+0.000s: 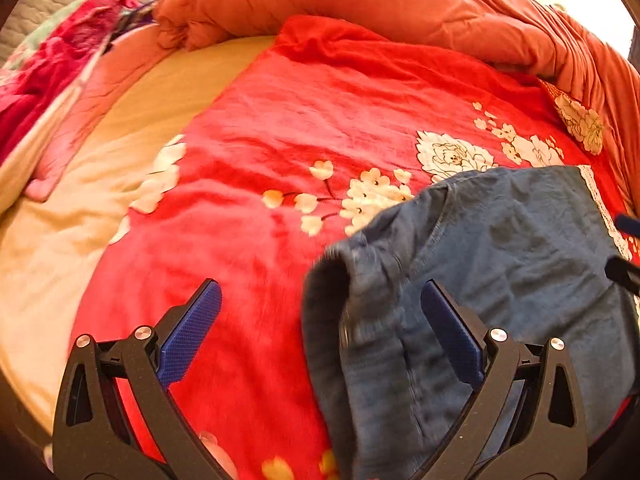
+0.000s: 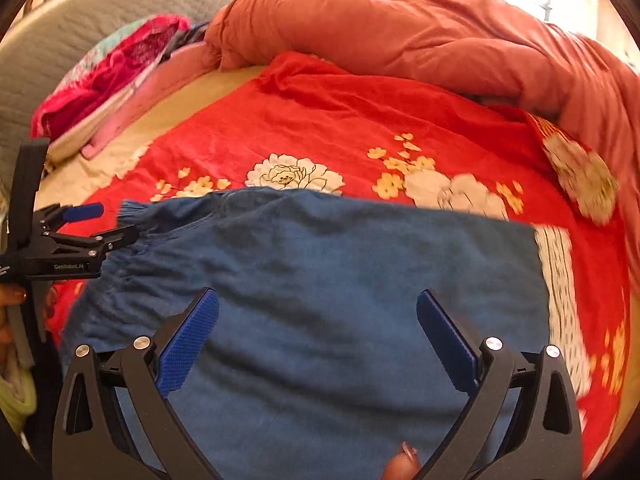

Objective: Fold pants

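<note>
Lying folded on the red floral blanket (image 2: 320, 112), the blue pants (image 2: 320, 280) sit beneath both grippers, jaws apart and holding nothing: right gripper (image 2: 318, 332) over the middle, left gripper (image 1: 320, 328) at the elastic waistband. Beyond, an orange duvet (image 2: 400, 32) is bunched.

The pants (image 2: 320, 280) are matt blue cloth, wrinkled. Beyond the fingers (image 2: 188, 344), the blanket (image 1: 260, 240) looks plush; finger pads are textured plastic.
</note>
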A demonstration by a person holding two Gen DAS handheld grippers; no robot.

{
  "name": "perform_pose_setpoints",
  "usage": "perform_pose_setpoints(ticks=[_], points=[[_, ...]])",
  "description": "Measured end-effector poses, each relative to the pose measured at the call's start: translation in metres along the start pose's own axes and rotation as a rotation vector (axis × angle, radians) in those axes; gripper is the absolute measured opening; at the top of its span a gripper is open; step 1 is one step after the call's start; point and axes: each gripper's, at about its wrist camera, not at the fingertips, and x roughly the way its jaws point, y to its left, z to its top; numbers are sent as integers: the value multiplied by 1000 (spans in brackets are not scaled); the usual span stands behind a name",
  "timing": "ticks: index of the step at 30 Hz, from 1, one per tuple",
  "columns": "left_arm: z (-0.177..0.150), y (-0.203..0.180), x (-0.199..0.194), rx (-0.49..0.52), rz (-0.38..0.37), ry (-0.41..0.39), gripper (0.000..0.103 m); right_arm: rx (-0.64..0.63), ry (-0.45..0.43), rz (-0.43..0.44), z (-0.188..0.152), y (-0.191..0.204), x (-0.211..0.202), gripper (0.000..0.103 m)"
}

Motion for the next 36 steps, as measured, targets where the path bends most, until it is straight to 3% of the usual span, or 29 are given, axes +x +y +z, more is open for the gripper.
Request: perform_pose_setpoints(ticks=[3,5,7,8,9,12,19,21,22,23,26,30,36], points=[[7,6,18,-3,-61,22,93,-60,21,-4,21,-4,19,99],[9,8,23,-1,-86,13,80,-94,26,-5,33,-6,29,99],[10,5,26,17,-106,11,53,-117,32,-4,46,-8,41,99],[11,3,27,31,-113,13,47,-122,41,4,50,-8,47,99],[11,2,28,41,-120,12,35,-128,49,9,54,-9,53,99],[11,3,19,42,-149,-28,26,-171,92,-10,65,-6,77,99],[8,8,-4,44,-176,-126,25,-337,105,26,72,14,105,97],[9,6,-6,55,-173,-141,25,-374,112,37,74,18,116,80],[9,5,-8,60,-178,-148,25,-387,120,50,73,19,122,66],[9,4,-9,64,-177,-155,25,-401,141,79,72,22,129,61],[8,1,-9,80,-162,-165,25,-427,147,165,66,29,133,17],[9,4,-13,72,-157,-182,25,-418,92,174,61,33,116,6],[4,-1,-29,105,-142,-245,25,-331,-29,176,52,25,63,4]])
